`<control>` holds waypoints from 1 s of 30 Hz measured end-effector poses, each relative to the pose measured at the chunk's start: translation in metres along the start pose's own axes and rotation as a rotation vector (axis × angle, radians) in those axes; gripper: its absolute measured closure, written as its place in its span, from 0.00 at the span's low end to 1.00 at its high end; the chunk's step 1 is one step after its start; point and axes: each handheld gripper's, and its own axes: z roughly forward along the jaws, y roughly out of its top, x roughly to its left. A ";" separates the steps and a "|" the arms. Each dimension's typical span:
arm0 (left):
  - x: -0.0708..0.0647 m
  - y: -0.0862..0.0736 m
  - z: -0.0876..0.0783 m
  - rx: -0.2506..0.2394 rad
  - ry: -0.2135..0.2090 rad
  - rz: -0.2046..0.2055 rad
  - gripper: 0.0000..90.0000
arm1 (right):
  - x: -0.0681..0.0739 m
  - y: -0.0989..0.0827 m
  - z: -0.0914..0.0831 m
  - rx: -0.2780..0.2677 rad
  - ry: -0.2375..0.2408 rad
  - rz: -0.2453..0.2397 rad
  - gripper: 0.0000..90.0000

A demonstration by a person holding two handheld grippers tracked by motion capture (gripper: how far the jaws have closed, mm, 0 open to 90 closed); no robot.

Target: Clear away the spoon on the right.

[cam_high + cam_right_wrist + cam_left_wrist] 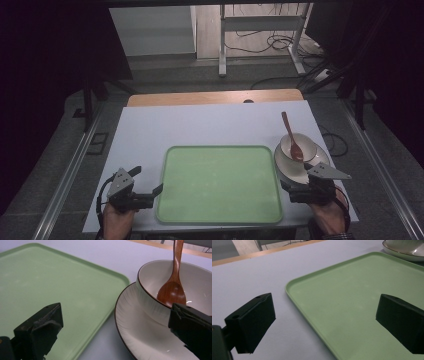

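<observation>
Right gripper (300, 186) at the bench's near right corner: jaws wide, holding nothing, straddling the near rim of the plate (140, 335), likely lined up to lift it. The plate is white, dark-edged, just right of the tray (170, 210), and carries a white bowl (160, 277) with a brown wooden spoon (172, 291) leaning inside. Left gripper (150, 195): jaws wide, empty, spanning the green tray's near left edge, probably to steady it.
</observation>
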 end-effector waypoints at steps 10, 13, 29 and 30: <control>0.000 0.000 -0.001 -0.009 -0.011 0.002 0.03 | -0.002 0.000 0.002 -0.001 -0.005 -0.002 0.00; -0.001 0.001 -0.001 -0.011 -0.012 0.003 0.03 | -0.003 0.001 0.002 0.002 -0.005 -0.002 0.00; -0.001 0.001 -0.002 -0.013 -0.007 0.003 0.03 | -0.005 0.006 0.002 0.002 -0.012 -0.038 0.00; -0.001 0.000 -0.001 -0.012 -0.007 0.004 0.03 | -0.006 0.007 0.002 0.004 -0.014 -0.038 0.01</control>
